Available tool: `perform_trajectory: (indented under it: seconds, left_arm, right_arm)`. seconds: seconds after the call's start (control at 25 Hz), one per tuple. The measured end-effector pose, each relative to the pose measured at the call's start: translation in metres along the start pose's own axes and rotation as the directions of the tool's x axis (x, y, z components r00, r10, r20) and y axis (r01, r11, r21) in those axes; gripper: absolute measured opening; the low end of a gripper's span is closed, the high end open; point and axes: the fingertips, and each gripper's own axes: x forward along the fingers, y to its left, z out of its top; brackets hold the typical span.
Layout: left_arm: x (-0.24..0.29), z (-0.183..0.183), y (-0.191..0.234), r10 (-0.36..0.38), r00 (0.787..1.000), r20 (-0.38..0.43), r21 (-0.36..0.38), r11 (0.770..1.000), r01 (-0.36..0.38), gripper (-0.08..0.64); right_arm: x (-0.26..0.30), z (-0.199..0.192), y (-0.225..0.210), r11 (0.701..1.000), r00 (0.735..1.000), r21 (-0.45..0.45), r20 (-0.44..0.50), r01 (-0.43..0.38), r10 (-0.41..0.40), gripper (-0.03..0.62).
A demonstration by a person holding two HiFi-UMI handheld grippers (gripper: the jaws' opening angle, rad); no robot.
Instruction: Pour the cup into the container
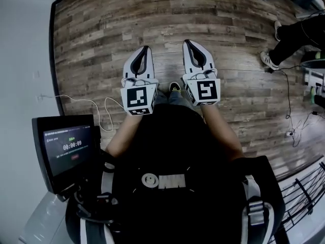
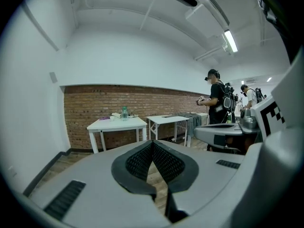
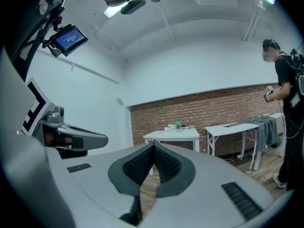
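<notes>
My left claw (image 1: 145,50) and right claw (image 1: 188,43) are closed and empty above the wood floor (image 1: 101,34). A white worktop (image 3: 173,134) stands far off.

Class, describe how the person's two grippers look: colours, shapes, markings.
The left gripper and right gripper are light grey, tapering shells with black ribbed pads. Each carries a white cube printed with black square markers. The person wears a black top.

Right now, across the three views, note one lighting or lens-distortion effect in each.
Head view: the wood floor planks bow toward the edges, and the screen glows in a dim frame. Left gripper view: the ceiling light blows out white; the brick wall curves. Right gripper view: black corners ring the picture.
</notes>
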Motion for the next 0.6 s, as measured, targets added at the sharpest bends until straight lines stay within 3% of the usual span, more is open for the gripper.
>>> perform_trajectory:
  seconds: [0.36, 0.6]
  left_arm:
    - [0.034, 0.007, 0.064, -0.006, 0.999, 0.032, -0.034, 0.999, 0.007, 0.003]
    - [0.076, 0.022, 0.200, -0.001, 0.998, 0.057, -0.087, 0.996, 0.006, 0.003]
  right_arm:
    - [0.071, 0.007, 0.028, 0.999, 1.000, -0.038, -0.002, -0.014, 0.014, 0.002]
    - [0.195, 0.019, 0.081, 0.999, 0.999, -0.054, -0.036, -0.005, 0.003, 0.000]
